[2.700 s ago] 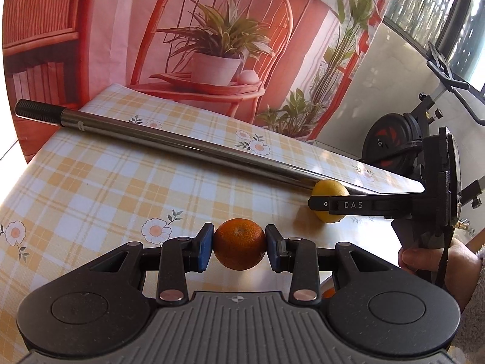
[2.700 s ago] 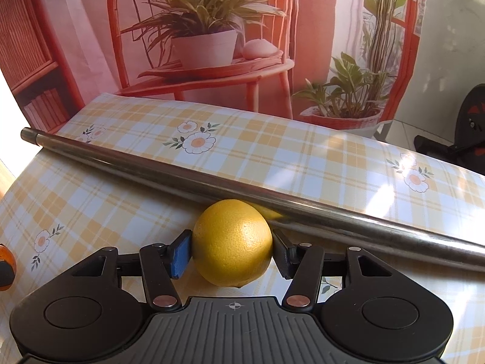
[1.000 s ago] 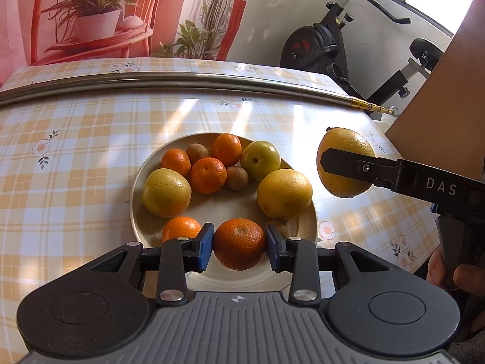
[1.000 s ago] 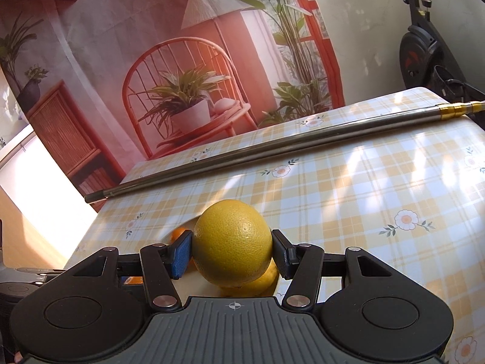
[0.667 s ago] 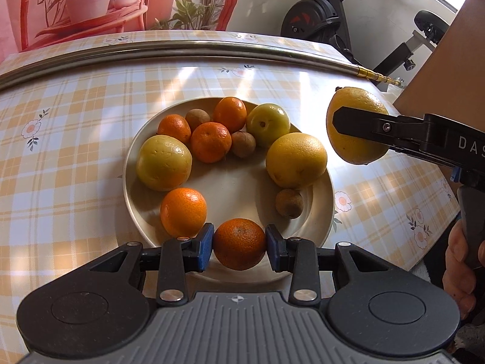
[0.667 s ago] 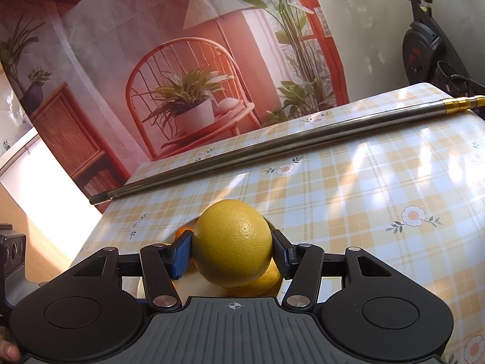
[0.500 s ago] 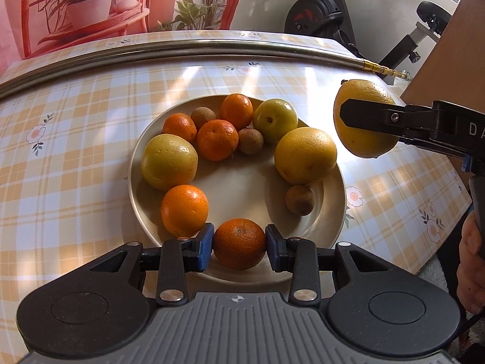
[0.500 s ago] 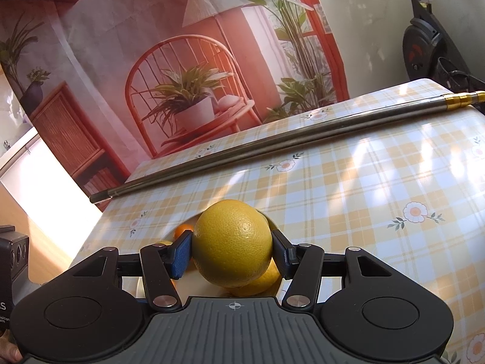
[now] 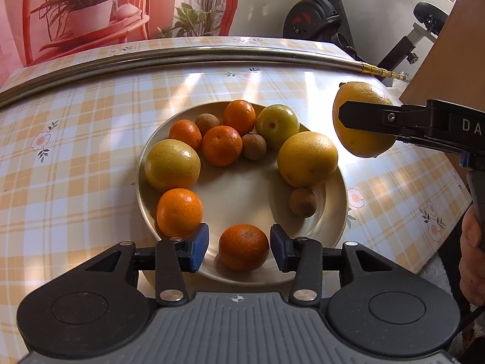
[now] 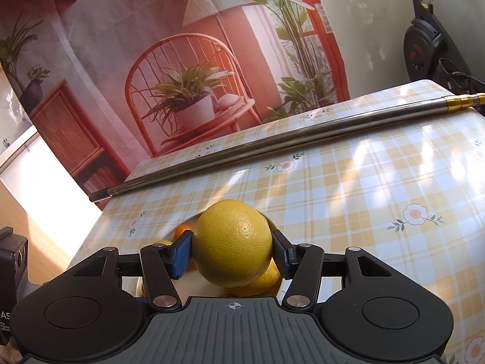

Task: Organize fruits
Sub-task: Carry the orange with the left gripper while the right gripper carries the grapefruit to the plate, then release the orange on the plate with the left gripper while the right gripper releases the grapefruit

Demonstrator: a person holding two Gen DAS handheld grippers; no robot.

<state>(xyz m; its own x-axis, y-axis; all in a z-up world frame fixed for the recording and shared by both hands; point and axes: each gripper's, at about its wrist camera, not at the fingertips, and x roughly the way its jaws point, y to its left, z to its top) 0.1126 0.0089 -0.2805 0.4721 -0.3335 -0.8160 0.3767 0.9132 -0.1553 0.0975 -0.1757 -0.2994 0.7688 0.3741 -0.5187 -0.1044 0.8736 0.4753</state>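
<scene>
**Tangerine set down on the plate, yellow fruit held to its side**

While my left gripper (image 9: 239,247) hangs over the near rim of the plate (image 9: 330,221), its jaws are opening, and a gap shows on each side between the blue pads (image 9: 198,247) and the tangerine (image 9: 244,247) that sits between them on the plate's near edge. Nothing presses on that fruit now.

On the plate with it I see a second tangerine (image 9: 179,211) just to the left, touching a big yellow fruit (image 9: 172,164) behind it. Three more tangerines (image 9: 222,145) cluster at the far side with two small brown fruits (image 9: 254,146) and a yellow-green one (image 9: 277,126). Another big yellow fruit (image 9: 307,159) lies at the right, with a third small brown fruit (image 9: 303,202) just in front of it.

My right gripper (image 10: 232,251) pinches a large yellow citrus (image 10: 232,242), both pads pressed against its sides. From the left camera that citrus (image 9: 362,119) hangs in the air off the plate's right side, above the checked tablecloth (image 9: 75,166). My right hand (image 9: 473,257) shows at the picture's edge, on the handle.

Across the far part of the table lies a long metal pole (image 9: 197,57). Behind it hangs a printed backdrop (image 10: 151,60), with an exercise bike (image 9: 321,15) at the right.
</scene>
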